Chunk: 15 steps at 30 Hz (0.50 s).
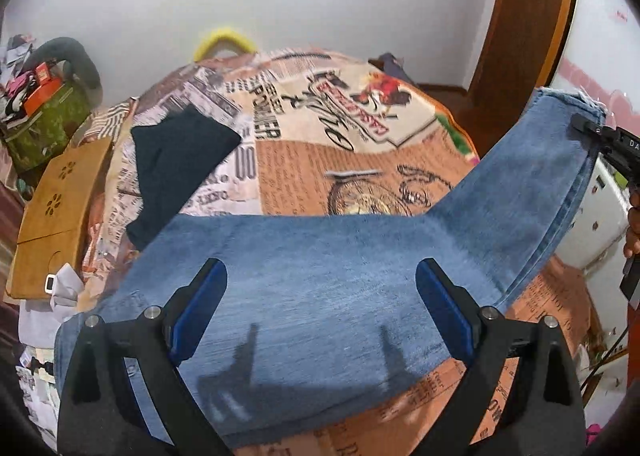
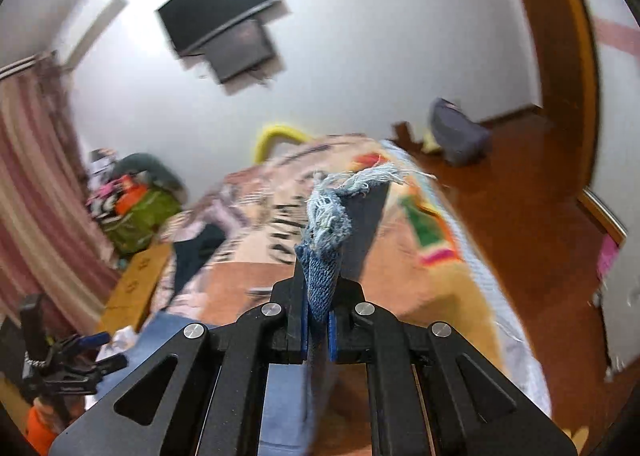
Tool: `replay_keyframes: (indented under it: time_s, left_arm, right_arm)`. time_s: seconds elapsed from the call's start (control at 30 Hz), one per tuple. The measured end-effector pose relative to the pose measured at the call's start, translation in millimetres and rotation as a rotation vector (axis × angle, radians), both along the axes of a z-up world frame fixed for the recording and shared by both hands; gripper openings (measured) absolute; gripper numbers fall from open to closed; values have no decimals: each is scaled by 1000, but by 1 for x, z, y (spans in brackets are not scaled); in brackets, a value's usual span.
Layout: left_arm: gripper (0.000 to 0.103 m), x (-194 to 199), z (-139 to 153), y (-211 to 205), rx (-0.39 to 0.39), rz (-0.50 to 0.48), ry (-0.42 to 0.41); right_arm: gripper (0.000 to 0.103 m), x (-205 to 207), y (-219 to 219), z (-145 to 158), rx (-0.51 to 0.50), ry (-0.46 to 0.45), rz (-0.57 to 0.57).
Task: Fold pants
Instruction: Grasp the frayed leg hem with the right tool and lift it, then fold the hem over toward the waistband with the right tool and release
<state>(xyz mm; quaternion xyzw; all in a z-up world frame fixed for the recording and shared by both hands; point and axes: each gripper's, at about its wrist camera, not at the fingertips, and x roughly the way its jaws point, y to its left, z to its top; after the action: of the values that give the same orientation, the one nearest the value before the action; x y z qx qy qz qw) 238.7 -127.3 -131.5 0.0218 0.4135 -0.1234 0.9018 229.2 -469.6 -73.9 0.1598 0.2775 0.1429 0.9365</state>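
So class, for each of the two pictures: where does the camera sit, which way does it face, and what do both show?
Left wrist: on the left gripper, facing down over the jeans on the bed; its open fingers show.
Right wrist: on the right gripper, facing across the bed toward the wall; fingers clamp the frayed jeans hem.
Shared: bed, jeans, dark garment, yellow handle.

We see open bedspread (image 1: 360,159) beyond the jeans (image 1: 320,288). To the left a dark garment (image 1: 176,159) and wooden board (image 1: 60,215) crowd the bed's edge; the floor (image 2: 520,223) to the right looks passable, though blurred.
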Motion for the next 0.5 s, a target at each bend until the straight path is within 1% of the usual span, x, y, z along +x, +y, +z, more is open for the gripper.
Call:
replay_keyframes:
  time_s: [0.07,0.23,0.37,0.5]
  left_arm:
    - [96,-5,5,9,-13,10,-15]
    - [96,-14,13,38,-38,56,-40]
    - [96,-21,15,60,-49,88,-50]
    - [96,-25,15,80,-58,124,-44]
  right_arm:
    - [6,2,23,4,-5,-17,49]
    - [6,15,78,-2,-18,-19,158]
    - [6,21,119,-12,-27,-6,244]
    - [6,27,165,-32,-59,26,348]
